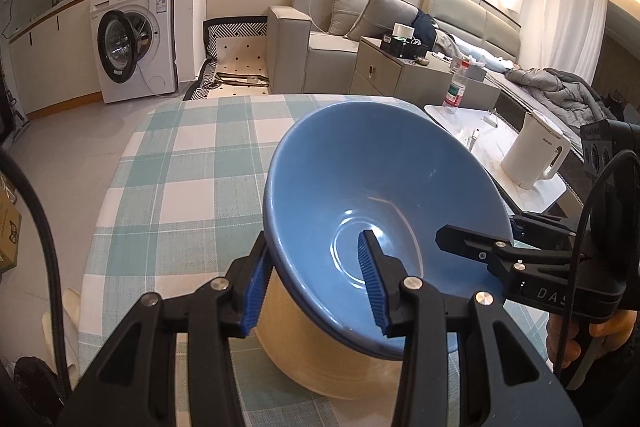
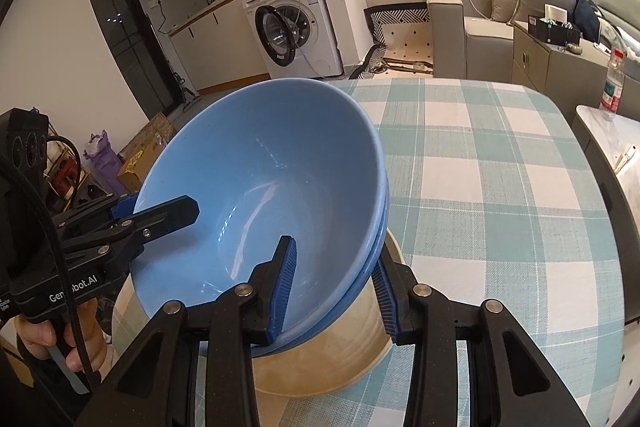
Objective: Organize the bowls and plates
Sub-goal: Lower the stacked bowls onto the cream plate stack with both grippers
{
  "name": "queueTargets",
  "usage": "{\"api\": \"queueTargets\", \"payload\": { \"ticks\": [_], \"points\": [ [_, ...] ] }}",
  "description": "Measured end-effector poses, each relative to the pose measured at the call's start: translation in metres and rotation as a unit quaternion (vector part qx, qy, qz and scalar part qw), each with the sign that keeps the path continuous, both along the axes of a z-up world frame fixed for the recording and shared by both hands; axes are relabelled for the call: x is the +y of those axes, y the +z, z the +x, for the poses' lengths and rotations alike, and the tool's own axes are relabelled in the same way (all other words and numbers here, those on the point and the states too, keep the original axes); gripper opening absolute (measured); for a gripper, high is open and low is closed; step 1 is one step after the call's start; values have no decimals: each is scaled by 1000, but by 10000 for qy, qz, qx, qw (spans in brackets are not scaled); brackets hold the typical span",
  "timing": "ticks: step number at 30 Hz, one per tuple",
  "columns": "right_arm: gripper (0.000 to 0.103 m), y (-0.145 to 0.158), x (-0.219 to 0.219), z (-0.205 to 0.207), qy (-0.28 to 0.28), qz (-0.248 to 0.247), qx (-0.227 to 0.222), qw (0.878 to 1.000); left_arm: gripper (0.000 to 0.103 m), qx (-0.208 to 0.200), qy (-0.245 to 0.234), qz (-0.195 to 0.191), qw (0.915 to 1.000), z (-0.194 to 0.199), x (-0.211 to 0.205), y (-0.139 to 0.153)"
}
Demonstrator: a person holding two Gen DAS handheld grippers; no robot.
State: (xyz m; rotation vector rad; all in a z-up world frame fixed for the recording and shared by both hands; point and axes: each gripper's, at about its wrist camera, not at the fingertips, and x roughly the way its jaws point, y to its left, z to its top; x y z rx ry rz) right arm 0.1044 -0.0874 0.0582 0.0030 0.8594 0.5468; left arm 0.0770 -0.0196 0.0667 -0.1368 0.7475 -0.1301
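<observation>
Two nested blue bowls (image 1: 380, 183) (image 2: 260, 163) hang tilted, their far rim high, over a cream bowl (image 1: 320, 363) (image 2: 340, 355) on the checked tablecloth (image 1: 192, 155) (image 2: 500, 167). My left gripper (image 1: 314, 287) (image 2: 160, 213) is shut on the stack's left rim, one blue pad inside and one outside. My right gripper (image 2: 335, 291) (image 1: 478, 233) is shut on the opposite rim in the same way. The blue bowls hide the cream bowl's inside, so I cannot tell whether they touch it.
A white kettle (image 1: 536, 155) and a water bottle (image 1: 454, 91) stand on a low white table (image 1: 500, 163) to the right of the dining table. Beyond are a sofa (image 1: 320, 39) and a washing machine (image 1: 136, 39). Boxes (image 2: 148, 147) sit on the floor at left.
</observation>
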Motion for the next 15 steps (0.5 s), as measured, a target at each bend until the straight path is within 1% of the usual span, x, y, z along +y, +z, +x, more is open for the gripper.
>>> {"api": "queueTargets", "payload": {
  "ticks": [7,15],
  "points": [
    [38,-9,1,8,-33,-100,145,9998,41,201,-25,-49,9998,10,-1,-14],
    [38,-15,6,15,-61,-135,211,9997,41,305,2,-71,9995,15,2,-25]
  ]
}}
